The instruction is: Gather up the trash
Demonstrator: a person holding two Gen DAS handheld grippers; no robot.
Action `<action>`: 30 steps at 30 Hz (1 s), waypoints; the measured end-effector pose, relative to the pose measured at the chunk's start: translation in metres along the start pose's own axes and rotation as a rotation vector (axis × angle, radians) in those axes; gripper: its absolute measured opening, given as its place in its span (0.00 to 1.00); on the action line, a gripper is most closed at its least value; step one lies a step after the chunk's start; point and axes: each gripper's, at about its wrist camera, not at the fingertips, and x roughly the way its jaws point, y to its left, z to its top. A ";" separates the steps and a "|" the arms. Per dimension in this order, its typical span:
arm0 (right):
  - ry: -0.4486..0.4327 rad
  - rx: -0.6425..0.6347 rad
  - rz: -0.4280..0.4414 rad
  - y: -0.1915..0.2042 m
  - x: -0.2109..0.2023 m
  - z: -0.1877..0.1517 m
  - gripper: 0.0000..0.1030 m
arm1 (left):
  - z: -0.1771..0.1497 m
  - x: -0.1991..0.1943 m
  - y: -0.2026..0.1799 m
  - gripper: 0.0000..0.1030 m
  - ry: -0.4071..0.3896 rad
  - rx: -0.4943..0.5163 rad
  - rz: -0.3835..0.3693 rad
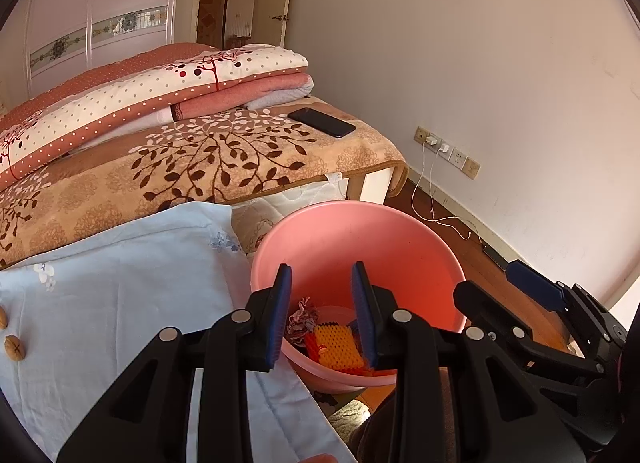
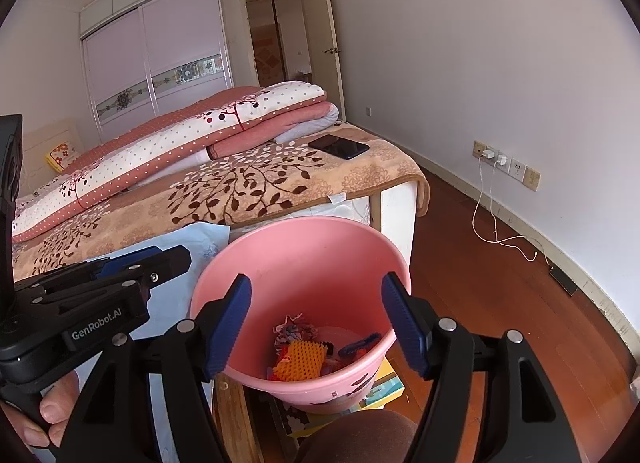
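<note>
A pink plastic bin (image 1: pixel 400 251) (image 2: pixel 304 255) stands beside the bed's foot. Inside lie an orange foam net (image 1: pixel 338 345) (image 2: pixel 300 359), a crumpled patterned scrap (image 1: pixel 302 317) (image 2: pixel 294 329) and a blue piece (image 2: pixel 358 343). My left gripper (image 1: pixel 322 275) is open and empty above the bin's near rim. My right gripper (image 2: pixel 316 287) is open and empty, its fingers spread wide over the bin. Two walnuts (image 1: pixel 14 345) lie on a light blue cloth (image 1: pixel 120 283) at the left.
The bed carries a leaf-patterned blanket (image 1: pixel 200 167), folded quilts (image 1: pixel 140 103) and a black phone (image 1: pixel 322 122) (image 2: pixel 338 146). Chargers with white cables (image 2: pixel 496 223) hang from wall sockets onto the wooden floor (image 2: pixel 500 303). Colourful boxes (image 2: pixel 384 383) lie under the bin.
</note>
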 end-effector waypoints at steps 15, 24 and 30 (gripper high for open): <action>0.001 0.010 -0.015 0.002 0.003 0.002 0.66 | -0.005 -0.009 0.003 0.30 -0.047 -0.012 -0.007; -0.024 0.014 -0.028 0.003 -0.002 0.005 0.67 | -0.004 -0.016 0.008 0.30 -0.076 -0.022 0.003; -0.038 0.020 -0.032 0.005 -0.005 0.008 0.67 | -0.004 -0.021 0.009 0.30 -0.093 -0.018 0.010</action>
